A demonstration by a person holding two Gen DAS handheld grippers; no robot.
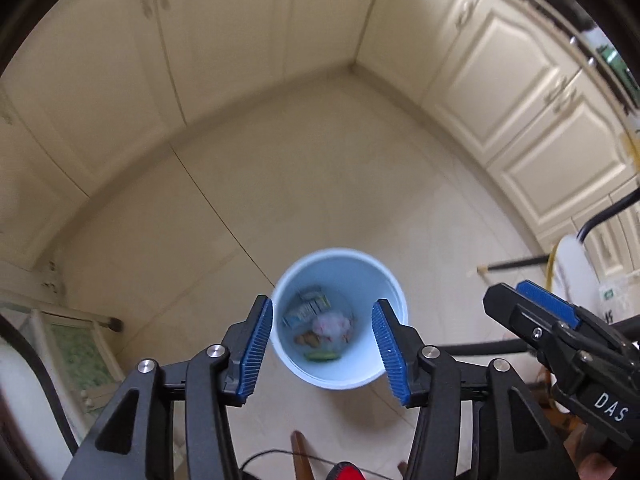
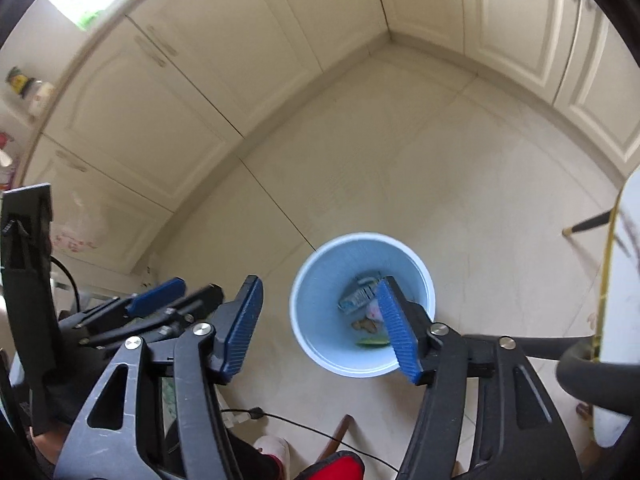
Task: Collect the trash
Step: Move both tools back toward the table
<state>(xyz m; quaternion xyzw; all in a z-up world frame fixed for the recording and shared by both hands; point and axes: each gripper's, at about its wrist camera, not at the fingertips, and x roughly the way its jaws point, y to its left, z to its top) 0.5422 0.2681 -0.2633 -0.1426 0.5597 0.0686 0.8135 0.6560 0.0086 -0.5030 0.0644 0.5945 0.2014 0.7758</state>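
Observation:
A white round bin [image 1: 394,300] [image 2: 304,288] stands on the pale tiled floor below both grippers. Inside it lies trash [image 1: 320,326] [image 2: 360,300]: a blue-and-yellow wrapper, a pinkish crumpled piece, a brown scrap and a green bit. My left gripper [image 1: 322,350] hangs high above the bin with its blue-padded jaws apart and nothing between them. My right gripper [image 2: 324,328] is open too, also empty, its right pad overlapping the bin's inside in the right wrist view. Each gripper shows at the edge of the other's view: the right gripper [image 1: 548,316] and the left gripper [image 2: 160,296].
Cream cabinet doors [image 1: 532,92] [image 2: 168,92] line two sides of the floor and meet in a corner. A black cable [image 2: 304,426] runs across the floor near a foot in a light slipper [image 2: 274,450]. A dark-legged white table edge [image 2: 624,288] stands at the right.

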